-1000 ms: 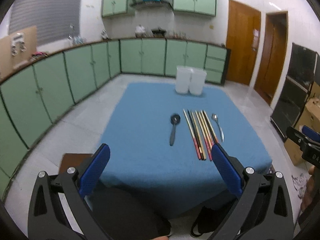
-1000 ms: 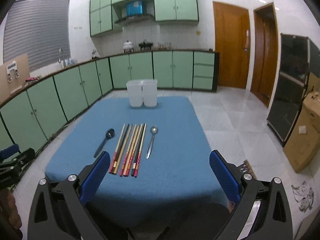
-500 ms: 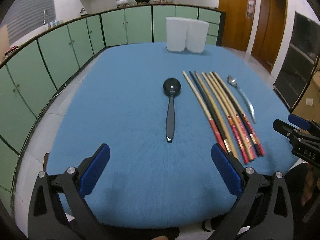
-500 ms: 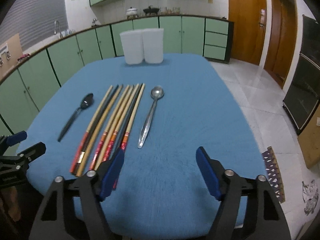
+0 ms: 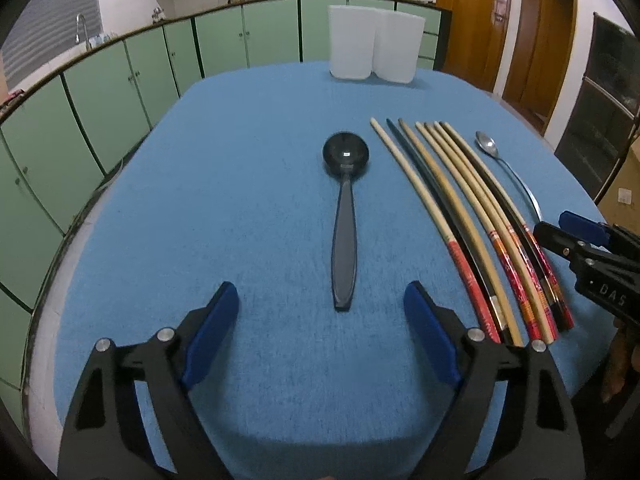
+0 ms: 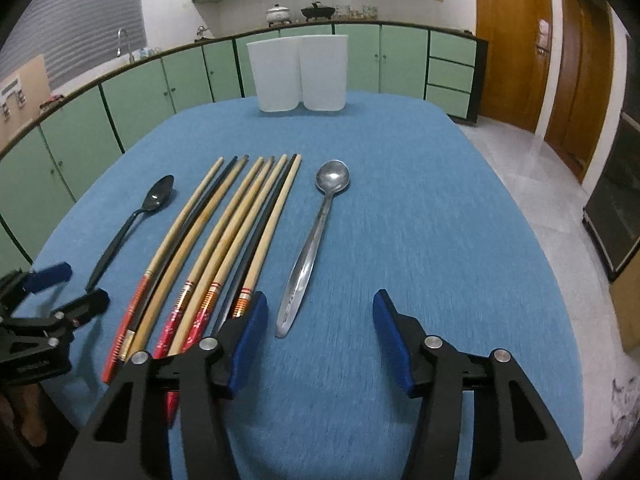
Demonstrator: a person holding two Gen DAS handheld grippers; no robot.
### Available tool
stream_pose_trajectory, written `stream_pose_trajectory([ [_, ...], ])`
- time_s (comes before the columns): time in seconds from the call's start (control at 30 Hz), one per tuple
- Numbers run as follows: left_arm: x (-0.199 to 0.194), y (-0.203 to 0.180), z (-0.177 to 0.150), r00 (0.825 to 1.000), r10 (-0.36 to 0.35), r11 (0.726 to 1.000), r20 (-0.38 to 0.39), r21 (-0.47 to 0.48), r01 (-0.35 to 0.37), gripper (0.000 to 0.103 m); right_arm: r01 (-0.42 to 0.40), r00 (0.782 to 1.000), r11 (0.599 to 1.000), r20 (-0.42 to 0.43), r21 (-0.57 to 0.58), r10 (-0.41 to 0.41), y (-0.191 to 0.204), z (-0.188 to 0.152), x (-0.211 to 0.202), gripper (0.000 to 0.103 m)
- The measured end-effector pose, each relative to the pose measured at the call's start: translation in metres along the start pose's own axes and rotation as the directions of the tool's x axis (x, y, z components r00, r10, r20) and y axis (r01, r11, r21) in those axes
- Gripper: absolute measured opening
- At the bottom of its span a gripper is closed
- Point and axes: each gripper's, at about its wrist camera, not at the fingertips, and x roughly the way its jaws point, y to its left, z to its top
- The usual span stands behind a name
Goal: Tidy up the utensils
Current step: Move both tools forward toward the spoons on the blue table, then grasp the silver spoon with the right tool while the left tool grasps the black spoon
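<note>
A: On the blue table (image 5: 240, 184), black spoon (image 5: 345, 216) lies flat, handle end toward the left gripper (image 5: 320, 320), just ahead of and between its spread fingers, not touching. Nothing held.

B: Right side?

A: Steel spoon (image 6: 316, 240) flat, handle tip between the right gripper (image 6: 318, 336) fingers, nearer the left pad (image 6: 250, 336). Also spread, empty. Chopsticks (image 6: 224, 240) bundled just beside, that pad overlapping their red ends.

B: Risks?

A: Likely: right closes and catches a chopstick with the spoon, or knocks the row apart. Thin flat handles on cloth could slip from the pads. White containers (image 6: 298, 74) stand well apart at the far edge, so a weak pinch may drop on the way.
</note>
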Motion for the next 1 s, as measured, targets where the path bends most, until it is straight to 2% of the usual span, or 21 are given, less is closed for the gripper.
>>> stream_pose_trajectory([
  [0.07,0.001,-0.001,0.001,1.000,-0.001,1.000,0.009,0.000,0.001,0.080,0.004,1.000,1.000,0.011,-0.019,-0.004,0.000,0.001,0.001,0.052],
  [0.17,0.003,-0.001,0.004,1.000,-0.012,1.000,0.025,-0.007,0.012,0.067,0.012,1.000,1.000,0.017,-0.019,-0.011,-0.003,0.004,0.003,0.039],
  [0.2,0.003,-0.001,0.005,0.999,-0.019,1.000,0.028,-0.008,0.019,0.060,0.016,1.000,1.000,0.019,-0.016,-0.016,-0.006,0.005,0.003,0.033],
  [0.27,0.002,-0.002,0.006,0.999,-0.031,0.999,0.036,-0.009,0.031,0.050,0.016,1.000,1.000,0.021,-0.012,-0.016,-0.009,0.006,0.004,0.028],
  [0.33,0.001,-0.003,0.006,0.998,-0.048,0.999,0.042,-0.007,0.048,0.034,0.009,1.000,1.000,0.022,-0.004,-0.009,-0.012,0.007,0.004,0.024],
  [0.4,0.001,-0.007,0.006,0.997,-0.068,0.998,0.042,0.007,0.067,0.021,-0.005,1.000,1.000,0.022,-0.007,0.005,-0.013,0.008,0.004,0.014],
  [0.47,0.001,-0.009,0.008,0.996,-0.086,0.996,0.035,0.013,0.086,0.012,-0.017,1.000,1.000,0.022,-0.015,0.017,-0.011,0.009,0.003,0.011],
  [0.7,-0.009,-0.005,0.025,0.991,-0.131,0.990,0.040,-0.038,0.132,0.012,-0.036,0.997,0.999,0.060,-0.019,0.037,-0.008,0.021,-0.017,0.010],
  [1.0,-0.040,0.000,0.061,0.983,-0.150,0.987,0.105,-0.047,0.156,0.012,-0.060,0.994,0.998,0.094,-0.008,0.061,-0.011,0.055,-0.042,0.010],
])
